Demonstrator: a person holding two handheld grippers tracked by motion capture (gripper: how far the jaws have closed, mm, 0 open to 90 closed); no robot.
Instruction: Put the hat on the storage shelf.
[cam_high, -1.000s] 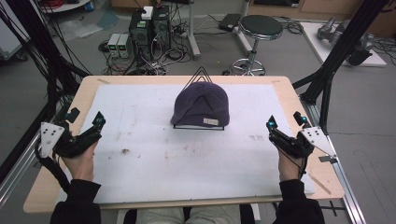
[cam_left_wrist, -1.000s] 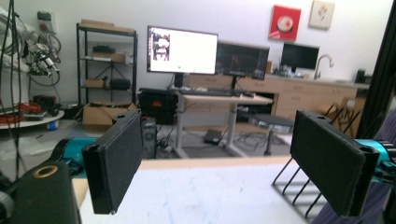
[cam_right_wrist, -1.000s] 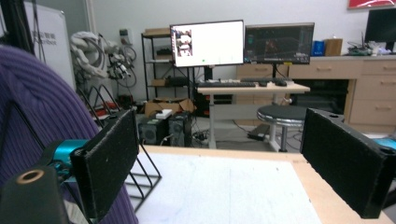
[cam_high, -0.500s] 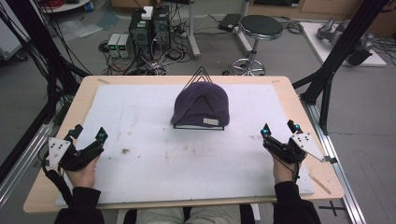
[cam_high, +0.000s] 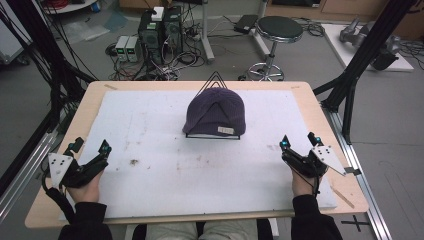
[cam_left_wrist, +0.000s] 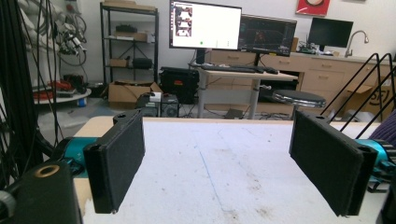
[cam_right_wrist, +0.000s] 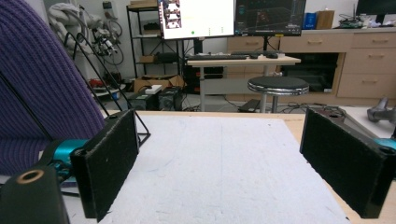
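On a white foam-topped table, a purple knit beanie sits draped over a black wire stand toward the far middle of the board. Both grippers rest near the person's edge, well apart from the beanie: the left gripper off to its left, the right gripper off to its right, each with jaws spread wide and holding nothing. From the right gripper view the beanie looms close on the left, beside that gripper's own pad. Judging by the layout, a clean lift would mean bringing both grippers in level from either side of the beanie, pinching the knit near its brim, not the wire, and raising it straight up so the stand stays put.
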